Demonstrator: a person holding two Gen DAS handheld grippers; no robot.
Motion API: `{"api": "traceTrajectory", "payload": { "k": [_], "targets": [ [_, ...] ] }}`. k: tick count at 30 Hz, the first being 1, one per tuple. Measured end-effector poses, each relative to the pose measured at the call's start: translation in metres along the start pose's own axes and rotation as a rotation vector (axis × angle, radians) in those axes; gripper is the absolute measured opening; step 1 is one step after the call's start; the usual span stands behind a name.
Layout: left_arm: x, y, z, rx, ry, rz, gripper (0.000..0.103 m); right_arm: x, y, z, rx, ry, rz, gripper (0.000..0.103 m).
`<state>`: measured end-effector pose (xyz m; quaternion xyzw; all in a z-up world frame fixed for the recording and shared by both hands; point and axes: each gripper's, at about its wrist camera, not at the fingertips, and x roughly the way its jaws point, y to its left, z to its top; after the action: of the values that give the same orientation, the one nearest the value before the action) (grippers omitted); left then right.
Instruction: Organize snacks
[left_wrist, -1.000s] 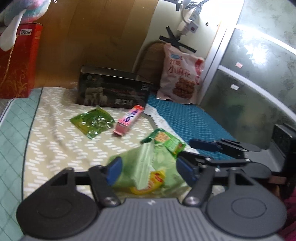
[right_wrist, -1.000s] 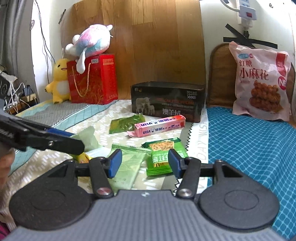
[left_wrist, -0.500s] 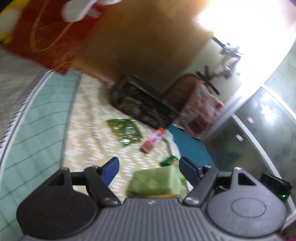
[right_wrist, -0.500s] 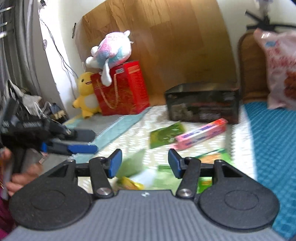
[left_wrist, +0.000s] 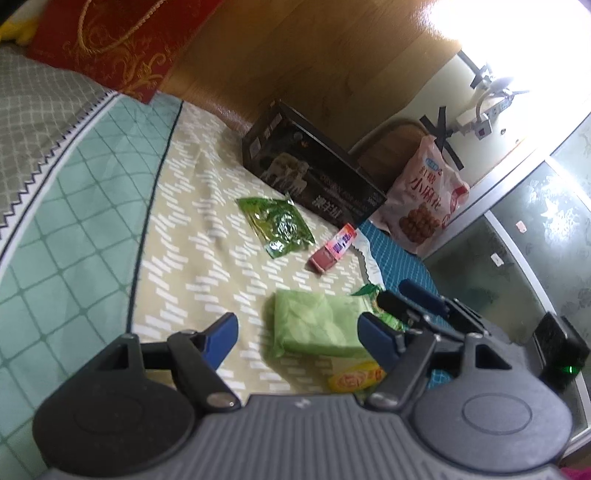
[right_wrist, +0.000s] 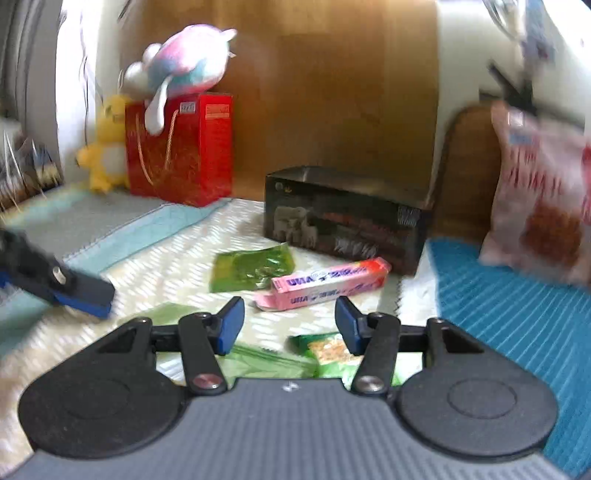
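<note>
On the bed, the left hand-held gripper (left_wrist: 297, 332) hangs released, jaws apart; the pale green soft snack packet (left_wrist: 317, 325) lies just ahead between its fingers, long axis crosswise. The right hand-held gripper (right_wrist: 290, 319), equally released and empty, sits beside it.

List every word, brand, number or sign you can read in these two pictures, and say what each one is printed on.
"UHA" on the pink box; the blue characters after it are too blurred to read.
"小麻花" on the pink snack bag; the smaller print above is unclear.
Black box: white characters and a line of lettering, both too blurred to read.
Yellow packet: red logo, unreadable.
Red gift bag: labels blurred.
</note>
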<state>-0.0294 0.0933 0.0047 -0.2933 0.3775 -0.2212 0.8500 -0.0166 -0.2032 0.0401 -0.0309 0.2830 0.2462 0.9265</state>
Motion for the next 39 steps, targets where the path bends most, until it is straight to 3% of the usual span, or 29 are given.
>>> {"api": "traceTrajectory", "payload": {
  "k": [3,10,15,22,34,38,39],
  "targets": [
    [0.007,-0.001,0.001,0.001,0.019,-0.002,0.073,-0.007,-0.013,0.001,0.104,0.006,0.110,0.057],
    [0.014,0.003,0.007,-0.022,0.037,-0.015,0.073,-0.013,0.017,0.001,-0.005,0.067,0.266,0.058],
    [0.020,0.004,0.007,-0.030,0.044,-0.014,0.075,0.008,0.040,0.000,-0.117,0.139,0.244,0.057],
    [0.020,0.006,0.009,-0.042,0.033,-0.006,0.075,0.034,0.054,0.007,-0.285,0.106,0.181,0.057],
    [0.033,0.003,0.020,-0.036,0.047,-0.001,0.075,0.046,0.034,0.009,-0.207,0.166,0.200,0.063],
    [0.041,-0.003,0.018,-0.026,0.044,-0.003,0.072,0.054,0.032,0.008,-0.165,0.182,0.232,0.055],
    [0.043,-0.004,0.018,-0.023,0.039,0.006,0.067,0.055,0.033,0.008,-0.166,0.180,0.238,0.047]
  ]
}}
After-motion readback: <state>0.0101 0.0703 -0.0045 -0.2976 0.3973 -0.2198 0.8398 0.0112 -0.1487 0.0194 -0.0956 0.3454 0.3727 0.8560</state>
